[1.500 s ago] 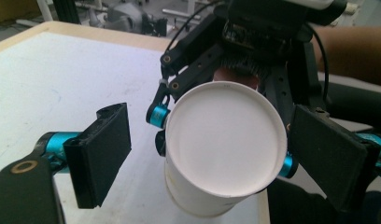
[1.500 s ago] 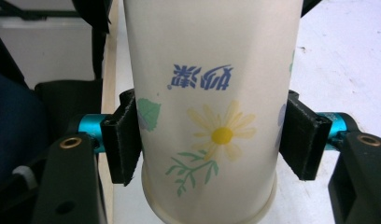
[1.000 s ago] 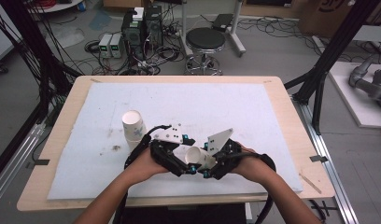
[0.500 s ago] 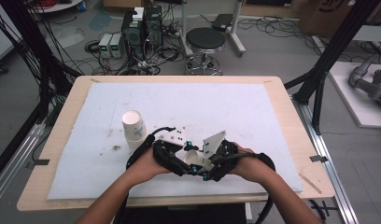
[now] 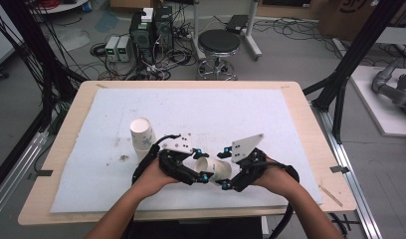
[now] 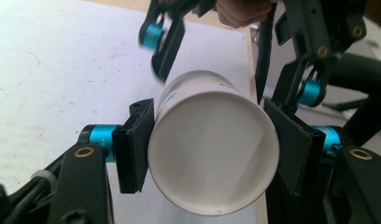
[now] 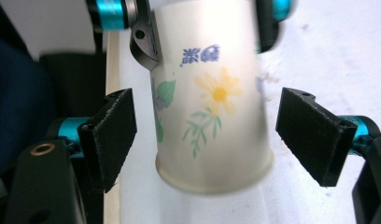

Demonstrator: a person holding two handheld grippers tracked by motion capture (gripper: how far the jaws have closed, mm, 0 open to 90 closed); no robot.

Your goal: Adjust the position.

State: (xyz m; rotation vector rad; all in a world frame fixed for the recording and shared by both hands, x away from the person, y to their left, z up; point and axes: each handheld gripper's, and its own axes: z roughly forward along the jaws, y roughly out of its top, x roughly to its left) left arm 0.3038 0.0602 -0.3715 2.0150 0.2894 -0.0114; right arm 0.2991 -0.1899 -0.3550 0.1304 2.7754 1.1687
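Held cup: a white paper cup [image 5: 213, 168] with a printed yellow flower, green leaves and blue characters lies on its side, lifted between the two hand-held grippers, at the near middle of the table [image 5: 310, 129].
Left hand-held gripper: the left hand-held gripper [image 5: 200, 174] is clamped on the cup; in the left gripper view its two black pads press the cup's wall on either side just behind the open mouth [image 6: 212, 149], which faces that camera.
Right hand-held gripper: the right hand-held gripper [image 5: 225, 180] stands wide; in the right gripper view its pads [image 7: 111, 135] flank the cup's base end [image 7: 212, 121] with a clear gap on each side, touching nothing.
Cup direction: the mouth points toward the left hand-held gripper's body and the narrower base toward the right one.
Gripper spacing: the two hand-held grippers face each other, tips very near one another, the right one's jaws seen just beyond the cup in the left gripper view [image 6: 216, 51].
Hands: the left hand [image 5: 151, 177] and right hand [image 5: 280, 179] come in from the near edge, each wrapped around its tool.
Second cup: another white paper cup [image 5: 143, 137] stands upright with its mouth up, left of and farther than the held one, just beside the left hand-held gripper's cable.
Surface: a white mat [image 5: 216, 109] covers most of the table, with dark specks near the upright cup.
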